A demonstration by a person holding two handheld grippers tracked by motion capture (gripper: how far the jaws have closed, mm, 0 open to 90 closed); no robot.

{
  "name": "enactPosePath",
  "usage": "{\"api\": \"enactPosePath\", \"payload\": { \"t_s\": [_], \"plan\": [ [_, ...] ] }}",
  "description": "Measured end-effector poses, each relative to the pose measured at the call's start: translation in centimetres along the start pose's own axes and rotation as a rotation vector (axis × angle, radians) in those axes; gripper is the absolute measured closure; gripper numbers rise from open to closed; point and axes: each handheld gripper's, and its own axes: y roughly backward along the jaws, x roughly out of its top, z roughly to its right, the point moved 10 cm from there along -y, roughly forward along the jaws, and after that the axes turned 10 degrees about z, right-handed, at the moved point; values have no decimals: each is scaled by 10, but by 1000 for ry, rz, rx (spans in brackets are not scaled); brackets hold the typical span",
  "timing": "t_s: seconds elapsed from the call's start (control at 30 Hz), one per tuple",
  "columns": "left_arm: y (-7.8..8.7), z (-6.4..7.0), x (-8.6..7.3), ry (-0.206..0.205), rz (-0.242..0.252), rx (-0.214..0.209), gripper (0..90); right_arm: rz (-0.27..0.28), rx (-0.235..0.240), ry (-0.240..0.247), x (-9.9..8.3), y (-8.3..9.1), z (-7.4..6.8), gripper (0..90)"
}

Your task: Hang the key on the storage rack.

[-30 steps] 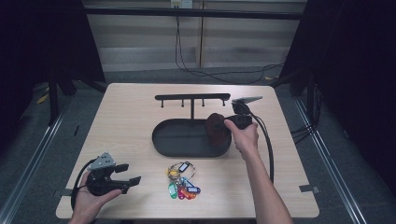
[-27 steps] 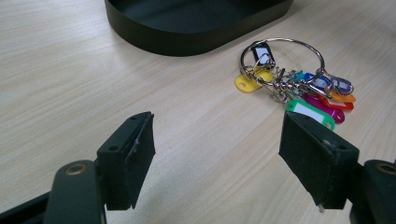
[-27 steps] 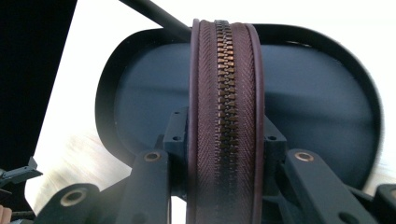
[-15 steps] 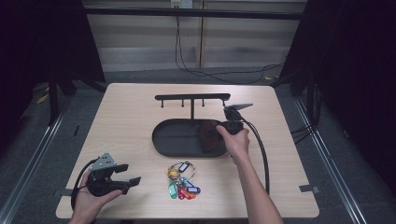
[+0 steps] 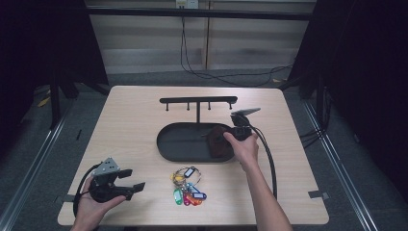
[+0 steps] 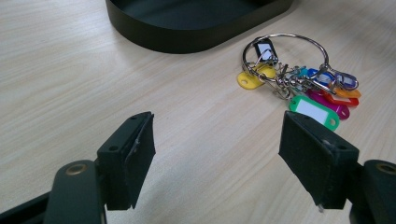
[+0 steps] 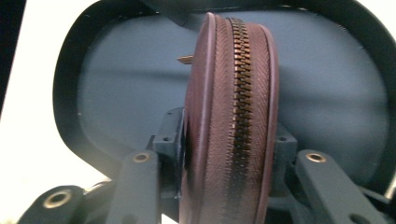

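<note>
A round brown zip pouch (image 7: 231,121) is pinched on edge by the right claw (image 7: 231,154), zip up, over the right end of the black tray (image 5: 178,144). The left claw (image 6: 217,154) is held spread wide, low over the desk (image 5: 130,120), w/ a key bunch (image 6: 299,79) just ahead, nr the tray.

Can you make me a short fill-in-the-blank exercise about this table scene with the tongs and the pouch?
1. The right tongs are shut on a round brown pouch closed by a ____.
2. The pouch is held over the black oval ____.
3. The left tongs stand ____, with nothing between the jaws.
4. The bunch of coloured key tags lies on the ____, outside the black oval container.

Missing words: zipper; tray; open; table
</note>
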Motion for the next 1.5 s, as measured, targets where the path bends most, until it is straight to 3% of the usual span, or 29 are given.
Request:
{"api": "enactPosePath", "payload": {
  "t_s": [0.3,0.43,0.77,0.97,1.1,1.27,1.5],
  "plan": [
    [0,0,0,-1,-1,0,267,-2,-99,71,5,9,13,367],
    [0,0,0,-3,-3,0,269,-5,-144,96,8,17,17,339],
    [0,0,0,-3,-3,-2,269,36,-133,107,14,32,18,324],
    [-1,0,-1,0,-7,-1,269,77,-122,160,16,41,16,271],
    [-1,0,-1,8,-10,3,273,123,-142,211,17,50,19,199],
    [0,-1,0,43,5,4,347,122,-133,220,11,61,23,170],
    [-2,-3,-2,72,7,16,328,152,-167,240,3,83,36,162]
  ]
}}
